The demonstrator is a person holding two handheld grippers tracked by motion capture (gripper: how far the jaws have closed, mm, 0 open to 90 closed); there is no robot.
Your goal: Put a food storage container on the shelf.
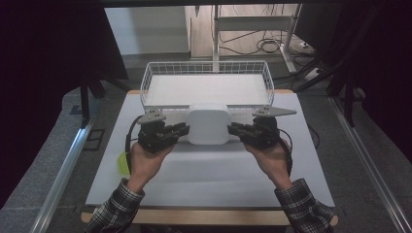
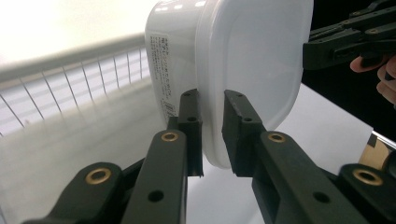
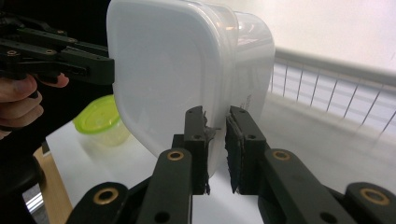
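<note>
**White lidded container gripped at both edges in front of the wire basket**

In the high view we are seeing the white container (image 1: 209, 124) at the centre of the frame, over the white table (image 1: 209, 170), just below the near rim of the wire basket (image 1: 206, 82). The left gripper (image 1: 183, 130) is meeting it from the left and the right gripper (image 1: 232, 129) from the right, each held in a hand with a plaid sleeve entering from the bottom. Whether the container is resting on the table or hanging clear, we cannot tell from this view.

In the left gripper view we are looking along the two black jaws, which are closed on the projecting lid rim of the container (image 2: 233, 60) at centre frame. This view is also showing a printed label (image 2: 161, 70) on the container's side wall, and the right gripper's jaws (image 2: 345, 44) at the upper right edge.

In the right gripper view the jaws are likewise clamped on the lid rim of the container (image 3: 173, 70). Here we are finding a small green-lidded tub (image 3: 100, 121) at the left, standing on the table behind the container; in the high view it is showing as a green patch (image 1: 122, 162) beside the left wrist. The basket's wire wall is running along the right side of this frame.
</note>
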